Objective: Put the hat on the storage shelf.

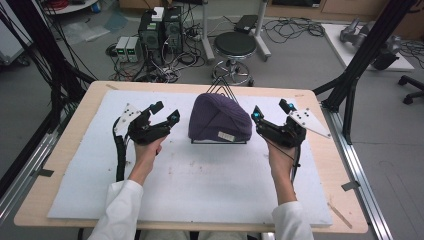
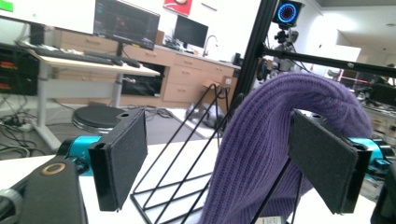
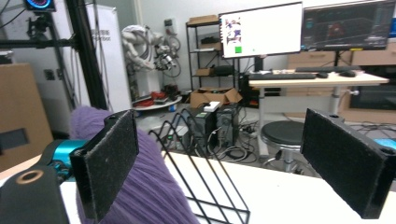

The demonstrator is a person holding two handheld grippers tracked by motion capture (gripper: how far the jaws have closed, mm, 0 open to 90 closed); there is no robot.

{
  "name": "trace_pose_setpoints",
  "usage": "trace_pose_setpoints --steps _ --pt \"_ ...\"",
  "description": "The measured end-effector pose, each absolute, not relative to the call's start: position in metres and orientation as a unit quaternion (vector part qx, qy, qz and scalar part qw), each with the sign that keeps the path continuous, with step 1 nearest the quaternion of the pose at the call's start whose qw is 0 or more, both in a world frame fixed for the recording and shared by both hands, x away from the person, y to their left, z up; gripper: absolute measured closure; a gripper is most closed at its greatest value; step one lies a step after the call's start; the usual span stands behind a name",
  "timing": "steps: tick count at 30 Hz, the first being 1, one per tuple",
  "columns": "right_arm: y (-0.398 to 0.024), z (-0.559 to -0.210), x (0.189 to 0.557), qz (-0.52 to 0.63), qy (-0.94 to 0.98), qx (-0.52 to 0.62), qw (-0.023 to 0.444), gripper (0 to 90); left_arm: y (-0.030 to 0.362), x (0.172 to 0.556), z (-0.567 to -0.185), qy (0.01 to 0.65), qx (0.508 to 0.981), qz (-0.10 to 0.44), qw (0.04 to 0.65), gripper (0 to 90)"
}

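Purple beanie (image 1: 218, 119) crown-up on wire stand (image 1: 220, 141)

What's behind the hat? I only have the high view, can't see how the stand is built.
Observer: In the left gripper view, the purple hat hangs over a black wire stand made of slanted triangular rods joined to a flat base frame.
Operator: Pads on the jaws?
Observer: Yes, the left gripper has dark, felt-like pads, set wide apart.
Operator: And the right one?
Observer: In the right gripper view, the right gripper is also open, its near jaw beside the hat, not touching as far as I can tell.
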State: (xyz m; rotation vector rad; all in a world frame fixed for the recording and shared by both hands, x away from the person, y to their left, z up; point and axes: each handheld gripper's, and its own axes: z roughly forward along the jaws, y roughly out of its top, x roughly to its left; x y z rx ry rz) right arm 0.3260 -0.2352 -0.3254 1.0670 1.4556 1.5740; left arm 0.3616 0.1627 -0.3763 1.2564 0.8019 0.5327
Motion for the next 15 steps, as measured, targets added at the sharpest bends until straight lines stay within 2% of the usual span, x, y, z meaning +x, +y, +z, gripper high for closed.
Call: trace_pose_setpoints --steps 7,15 --pt "-0.25 -0.328 0.314 0.612 0.555 0.435 0.359 10.7 0.182 0.344 -0.37 0.37 0.532 0.262 0.715 20.7" --pt "-0.257 -0.321 0.288 0.616 0.545 0.422 0.381 10.8 0.221 0.318 -0.363 0.38 0.509 0.299 0.712 20.7"
